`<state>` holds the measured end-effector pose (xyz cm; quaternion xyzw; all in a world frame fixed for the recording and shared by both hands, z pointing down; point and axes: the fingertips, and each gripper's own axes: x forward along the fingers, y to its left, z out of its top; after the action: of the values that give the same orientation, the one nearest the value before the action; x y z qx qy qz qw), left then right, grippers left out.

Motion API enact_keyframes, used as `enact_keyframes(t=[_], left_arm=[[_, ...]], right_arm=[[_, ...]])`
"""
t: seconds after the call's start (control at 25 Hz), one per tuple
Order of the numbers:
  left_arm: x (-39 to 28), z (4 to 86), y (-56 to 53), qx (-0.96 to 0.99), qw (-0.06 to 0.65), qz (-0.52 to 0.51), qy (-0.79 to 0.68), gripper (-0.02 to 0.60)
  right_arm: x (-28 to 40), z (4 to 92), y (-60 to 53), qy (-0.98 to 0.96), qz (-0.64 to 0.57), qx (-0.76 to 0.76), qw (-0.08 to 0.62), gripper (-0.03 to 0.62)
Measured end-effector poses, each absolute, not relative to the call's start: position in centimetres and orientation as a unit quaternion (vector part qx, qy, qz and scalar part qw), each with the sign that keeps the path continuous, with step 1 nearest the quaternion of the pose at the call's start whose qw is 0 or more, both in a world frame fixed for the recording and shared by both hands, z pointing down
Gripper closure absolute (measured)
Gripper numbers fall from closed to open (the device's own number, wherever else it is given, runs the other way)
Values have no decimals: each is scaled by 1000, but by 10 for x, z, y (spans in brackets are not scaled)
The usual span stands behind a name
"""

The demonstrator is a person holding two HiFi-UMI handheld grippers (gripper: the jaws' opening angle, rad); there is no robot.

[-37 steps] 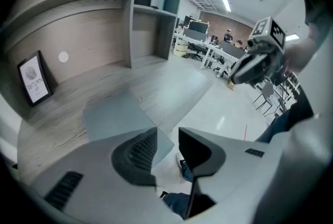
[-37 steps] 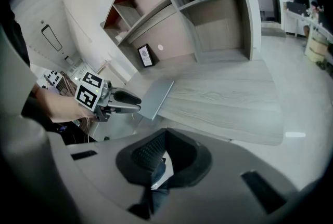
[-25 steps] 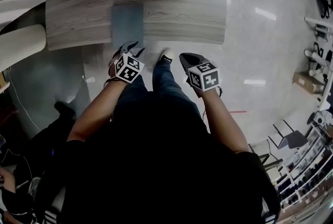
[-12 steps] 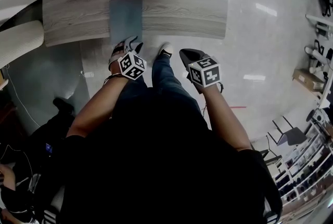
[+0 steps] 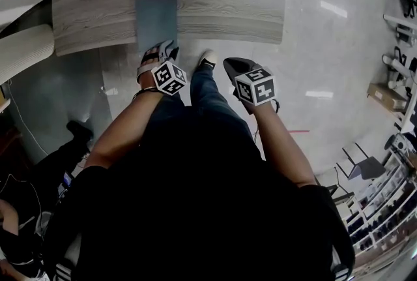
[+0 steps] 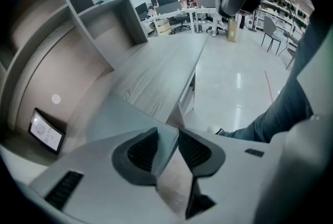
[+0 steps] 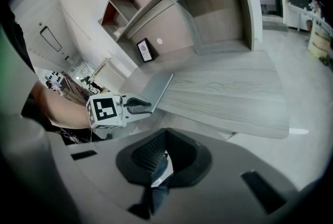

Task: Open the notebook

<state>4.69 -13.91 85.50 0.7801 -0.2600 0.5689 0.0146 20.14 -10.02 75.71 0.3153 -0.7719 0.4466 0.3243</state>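
Head view: left gripper (image 5: 167, 49) has edged up to the notebook (image 5: 156, 14) at twelve o'clock on the desk (image 5: 228, 12), jaws closing around its near corner, cover not yet lifted; right gripper (image 5: 230, 65) idles, jaws together.

Notebook (image 5: 156, 15) on table (image 5: 228, 6), left of centre
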Motion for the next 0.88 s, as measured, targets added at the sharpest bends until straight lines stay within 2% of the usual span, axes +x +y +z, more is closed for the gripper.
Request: enact_keyframes(t=[0.48,0.88], left_arm=[[47,843,-138,786,8,564,-255,480],[45,828,-135,795,1,556,-242,531]], right_arm=[[195,752,-99,-775,441,319,321,592],[194,749,-91,-771,438,329,326,592]])
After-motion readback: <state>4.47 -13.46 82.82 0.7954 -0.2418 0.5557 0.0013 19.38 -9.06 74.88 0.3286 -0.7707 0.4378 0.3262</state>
